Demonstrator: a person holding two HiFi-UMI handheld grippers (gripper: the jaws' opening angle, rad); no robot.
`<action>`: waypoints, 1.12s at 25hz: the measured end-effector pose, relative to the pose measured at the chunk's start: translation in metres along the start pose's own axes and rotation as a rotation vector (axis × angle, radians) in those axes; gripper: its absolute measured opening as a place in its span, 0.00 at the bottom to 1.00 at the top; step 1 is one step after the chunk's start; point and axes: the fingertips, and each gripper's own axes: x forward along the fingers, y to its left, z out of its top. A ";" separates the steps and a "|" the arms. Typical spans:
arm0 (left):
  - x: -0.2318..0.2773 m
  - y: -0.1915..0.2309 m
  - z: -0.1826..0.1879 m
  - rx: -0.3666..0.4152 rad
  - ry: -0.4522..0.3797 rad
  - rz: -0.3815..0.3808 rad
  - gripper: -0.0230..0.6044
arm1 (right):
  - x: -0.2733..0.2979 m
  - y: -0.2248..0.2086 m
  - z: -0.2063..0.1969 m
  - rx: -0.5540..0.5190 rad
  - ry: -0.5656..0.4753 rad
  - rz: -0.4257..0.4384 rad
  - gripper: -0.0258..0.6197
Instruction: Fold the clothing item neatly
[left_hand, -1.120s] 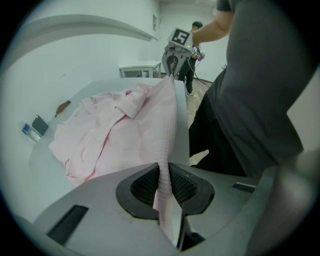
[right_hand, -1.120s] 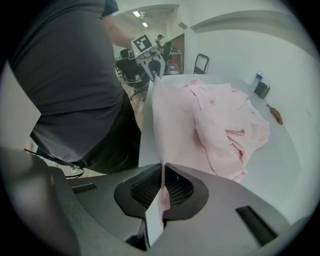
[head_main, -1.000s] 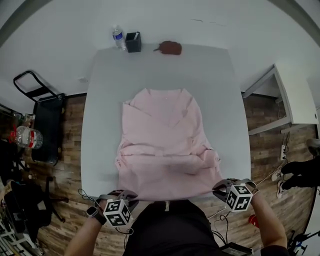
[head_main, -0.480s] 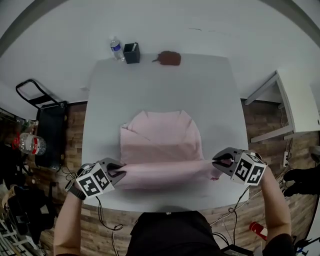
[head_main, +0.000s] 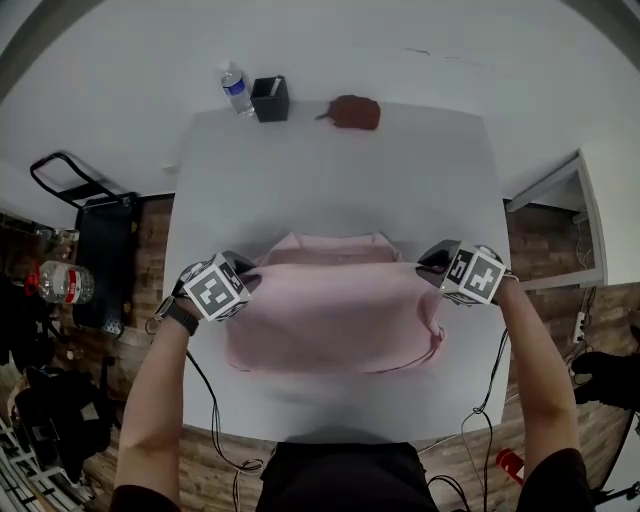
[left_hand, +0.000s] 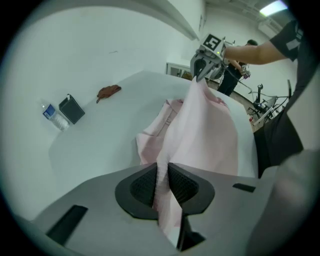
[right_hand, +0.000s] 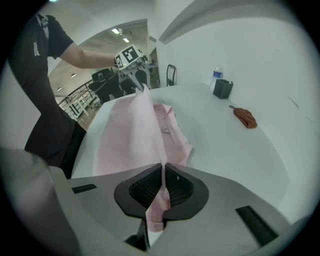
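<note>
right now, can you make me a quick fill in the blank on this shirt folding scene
The shirt is ___ in colour.
The left gripper and the right gripper are both ___ on its edge.
On the table, the container between the water bottle and the brown pouch is ___.
Missing words: pink; shut; black

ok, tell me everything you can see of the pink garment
The pink garment looks like thin, soft cloth, with a neckline at its far edge. Its lower layer lies on the white table; its upper layer hangs stretched between the left tongs and right tongs, each shut on a corner.
</note>
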 end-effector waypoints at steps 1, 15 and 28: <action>0.011 0.008 0.000 -0.012 0.009 -0.006 0.11 | 0.012 -0.007 -0.004 0.013 0.020 0.007 0.09; 0.042 0.056 -0.002 -0.228 -0.162 0.024 0.31 | 0.063 -0.054 -0.026 0.215 -0.052 -0.172 0.21; -0.081 -0.016 0.083 -0.362 -0.665 0.081 0.06 | -0.038 0.040 0.116 0.384 -0.567 -0.263 0.08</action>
